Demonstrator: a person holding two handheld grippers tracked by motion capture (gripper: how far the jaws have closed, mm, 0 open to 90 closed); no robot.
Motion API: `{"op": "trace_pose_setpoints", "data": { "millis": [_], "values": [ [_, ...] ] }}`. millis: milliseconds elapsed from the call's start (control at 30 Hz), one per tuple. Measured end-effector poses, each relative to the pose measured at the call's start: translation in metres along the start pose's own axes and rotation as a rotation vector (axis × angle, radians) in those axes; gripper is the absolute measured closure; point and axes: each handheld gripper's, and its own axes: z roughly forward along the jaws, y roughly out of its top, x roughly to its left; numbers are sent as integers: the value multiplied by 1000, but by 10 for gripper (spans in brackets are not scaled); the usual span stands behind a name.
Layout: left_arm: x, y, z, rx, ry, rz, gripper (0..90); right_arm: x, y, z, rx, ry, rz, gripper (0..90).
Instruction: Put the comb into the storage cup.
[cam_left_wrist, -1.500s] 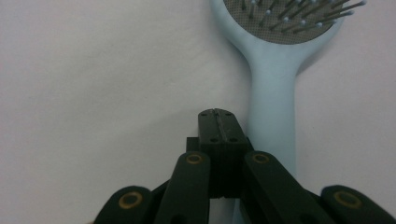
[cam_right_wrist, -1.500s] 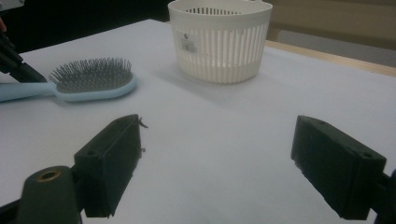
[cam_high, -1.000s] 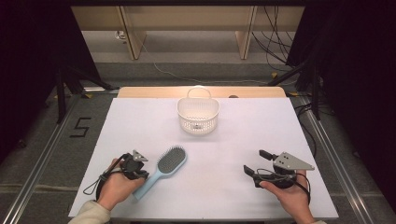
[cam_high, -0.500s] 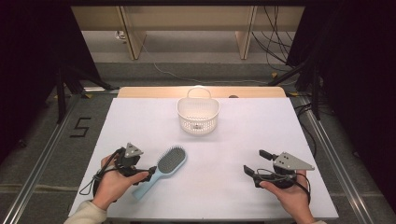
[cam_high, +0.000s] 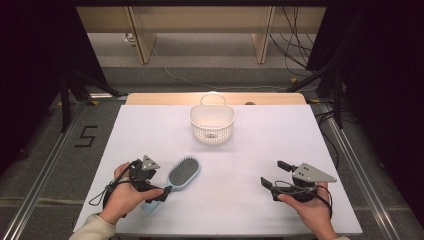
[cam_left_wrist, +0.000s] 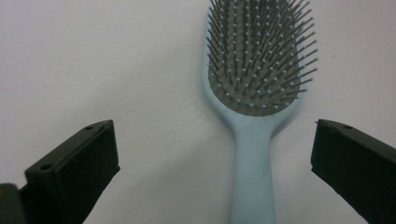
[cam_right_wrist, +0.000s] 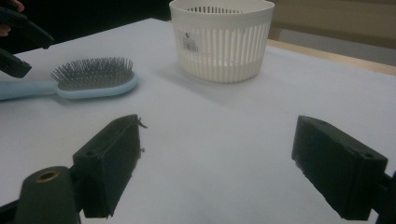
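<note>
blue plastic hairbrush (cam_high: 178, 175) lies flat on the white desk (cam_high: 250, 150), bristles up, well in front of the white basket (cam_high: 212, 124) and a bit to its left; the left gripper (cam_high: 156, 192) sits at the brush's handle end, and its jaws have just been opening; now they stand wide, one on each side of the handle, not touching it; the right gripper (cam_high: 272, 175) waits in front of the basket and to its right, well apart from the brush, jaws wide open too, holding nothing.

if the left jaws shut now, they could miss, since the handle sits nearer one jaw than the other; that jaw could push the brush sideways first; the handle looks smooth and thin, so it could slip or tip, with the heavy bristle end dropping.

the end of the handle is cut off in the left gripper view, and the hand covers it in the high view; i cannot tell if the basket has anything inside.
</note>
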Motion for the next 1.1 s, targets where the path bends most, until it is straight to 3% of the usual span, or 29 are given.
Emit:
{"op": "trace_pose_setpoints", "data": {
  "millis": [233,467,867,1100],
  "values": [
    [-7,5,6,45,-21,33,27,0,0,0,1,0,3,164],
    [-11,6,11,57,-17,75,52,0,0,0,-6,-1,4,163],
    [-14,12,16,116,-8,82,120,0,0,0,-5,1,4,163],
    [-15,19,22,200,-17,83,166,-1,0,0,-5,1,4,163]
  ]
}}
